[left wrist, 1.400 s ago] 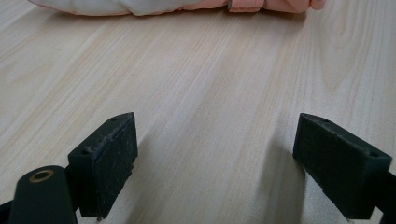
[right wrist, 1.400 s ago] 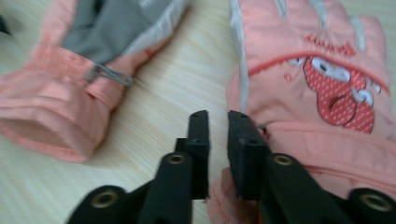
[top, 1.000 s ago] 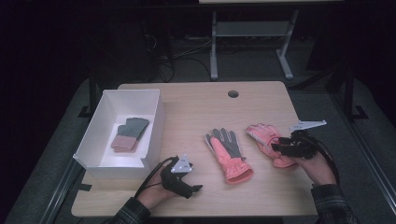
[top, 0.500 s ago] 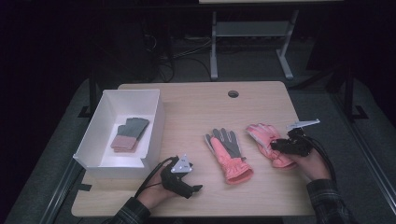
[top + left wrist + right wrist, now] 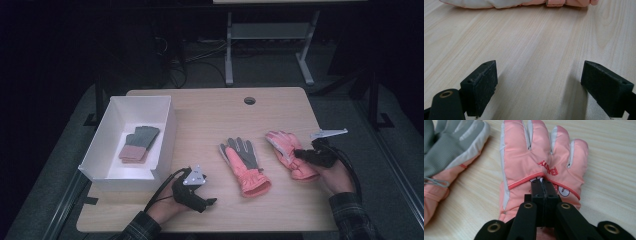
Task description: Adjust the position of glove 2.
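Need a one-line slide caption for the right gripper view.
Right gripper shut on the pink glove, pinching its back; second glove lies palm-up beside it.

Dark room, wooden table (image 5: 210,115), perhaps a metal stand (image 5: 265,35) behind

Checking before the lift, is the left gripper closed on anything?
No, the left gripper stands open over bare table.
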The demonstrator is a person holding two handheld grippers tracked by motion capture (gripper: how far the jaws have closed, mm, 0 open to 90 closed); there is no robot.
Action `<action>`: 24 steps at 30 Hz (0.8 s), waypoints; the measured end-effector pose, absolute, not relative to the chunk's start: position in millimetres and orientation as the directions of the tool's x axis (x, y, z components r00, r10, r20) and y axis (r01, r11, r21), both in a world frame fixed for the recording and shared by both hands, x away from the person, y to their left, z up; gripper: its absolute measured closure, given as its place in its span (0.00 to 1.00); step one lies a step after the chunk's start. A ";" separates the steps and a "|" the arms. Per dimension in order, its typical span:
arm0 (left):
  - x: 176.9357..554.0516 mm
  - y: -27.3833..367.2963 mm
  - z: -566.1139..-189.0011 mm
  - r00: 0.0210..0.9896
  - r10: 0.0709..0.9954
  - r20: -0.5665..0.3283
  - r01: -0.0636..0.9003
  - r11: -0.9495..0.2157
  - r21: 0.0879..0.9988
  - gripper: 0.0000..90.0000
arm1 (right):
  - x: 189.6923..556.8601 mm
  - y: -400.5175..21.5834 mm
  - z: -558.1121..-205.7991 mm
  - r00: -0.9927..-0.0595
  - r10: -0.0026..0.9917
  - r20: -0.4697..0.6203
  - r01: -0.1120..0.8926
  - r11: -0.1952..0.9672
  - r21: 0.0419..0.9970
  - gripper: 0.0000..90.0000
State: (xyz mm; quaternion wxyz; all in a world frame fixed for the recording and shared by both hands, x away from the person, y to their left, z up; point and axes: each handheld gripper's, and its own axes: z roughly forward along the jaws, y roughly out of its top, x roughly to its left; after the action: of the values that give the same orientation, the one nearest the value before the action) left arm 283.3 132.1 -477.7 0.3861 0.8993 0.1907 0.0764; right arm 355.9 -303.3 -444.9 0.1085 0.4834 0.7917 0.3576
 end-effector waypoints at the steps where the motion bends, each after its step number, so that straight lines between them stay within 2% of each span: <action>1: 283.2 132.0 -477.7 0.915 0.403 -0.011 0.285 -0.628 0.724 0.14 | 355.5 -303.1 -443.5 -0.509 0.842 0.179 0.690 0.274 0.670 1.00; 15: 283.4 131.9 -477.8 0.915 0.403 -0.010 0.284 -0.628 0.725 0.14 | 347.1 -298.3 -413.0 -0.489 0.841 0.231 0.689 0.210 0.694 1.00; 24: 283.9 131.9 -477.8 0.916 0.401 -0.004 0.278 -0.629 0.726 0.14 | 334.2 -273.3 -385.6 -0.519 0.824 0.227 0.655 0.212 0.726 1.00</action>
State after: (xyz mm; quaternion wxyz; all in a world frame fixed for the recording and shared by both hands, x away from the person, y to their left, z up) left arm 283.9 131.9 -477.8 0.3872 0.8989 0.1890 0.0792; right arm 334.2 -273.3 -385.6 0.1045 0.4793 0.7713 0.4054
